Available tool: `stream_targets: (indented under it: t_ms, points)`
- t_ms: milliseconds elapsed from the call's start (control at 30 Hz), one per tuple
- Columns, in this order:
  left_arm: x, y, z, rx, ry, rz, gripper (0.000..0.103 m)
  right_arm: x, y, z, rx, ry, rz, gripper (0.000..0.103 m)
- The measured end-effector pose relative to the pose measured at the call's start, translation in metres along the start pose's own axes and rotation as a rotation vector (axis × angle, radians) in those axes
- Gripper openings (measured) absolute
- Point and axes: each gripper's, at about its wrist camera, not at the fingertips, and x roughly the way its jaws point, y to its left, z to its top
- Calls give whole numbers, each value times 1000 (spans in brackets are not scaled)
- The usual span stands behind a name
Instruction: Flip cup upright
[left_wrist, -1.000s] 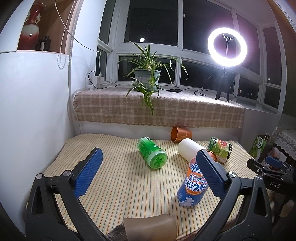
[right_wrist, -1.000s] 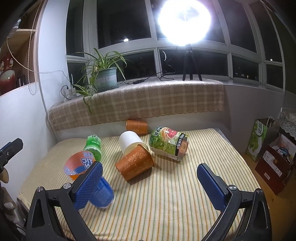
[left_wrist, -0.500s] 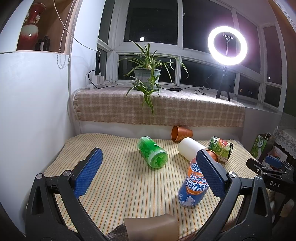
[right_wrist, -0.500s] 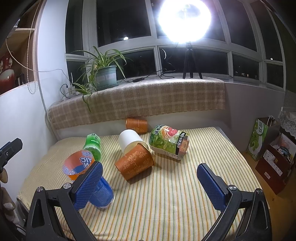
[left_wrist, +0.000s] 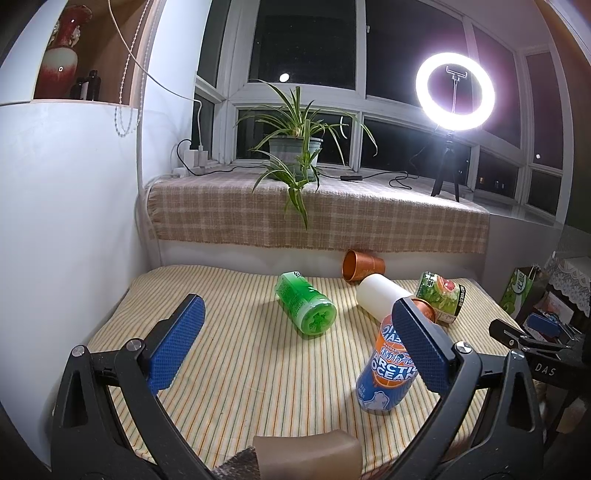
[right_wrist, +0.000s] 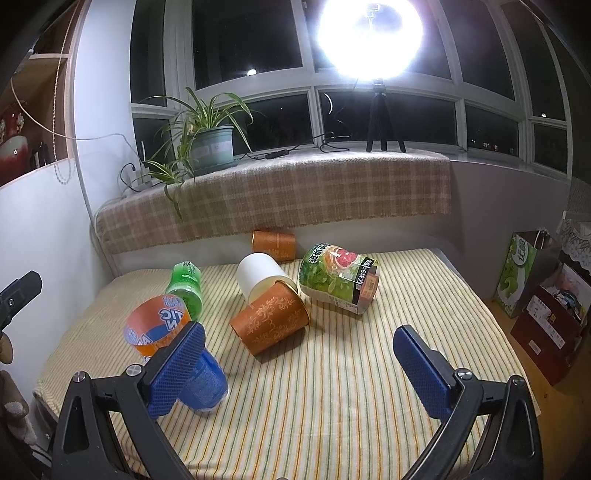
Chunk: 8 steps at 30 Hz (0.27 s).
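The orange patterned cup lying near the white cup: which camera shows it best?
The right wrist view. There the patterned cup lies on its side in full sight, between the open gripper fingers. In the left wrist view only a sliver of its rim shows, behind the left gripper's finger.

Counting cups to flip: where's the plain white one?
The white cup lies mid-table in the right wrist view, its mouth against the patterned orange cup, left of the green grapefruit cup.
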Motion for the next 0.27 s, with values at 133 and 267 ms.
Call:
stream_targets:
  t_ms: [133, 267]
  points:
    - [1, 1, -1, -2, 4, -1, 103, 1, 1, -1, -4, 5, 1, 103]
    - [2, 2, -2, -5, 2, 13, 103, 2, 2, -2, -8, 12, 3, 103]
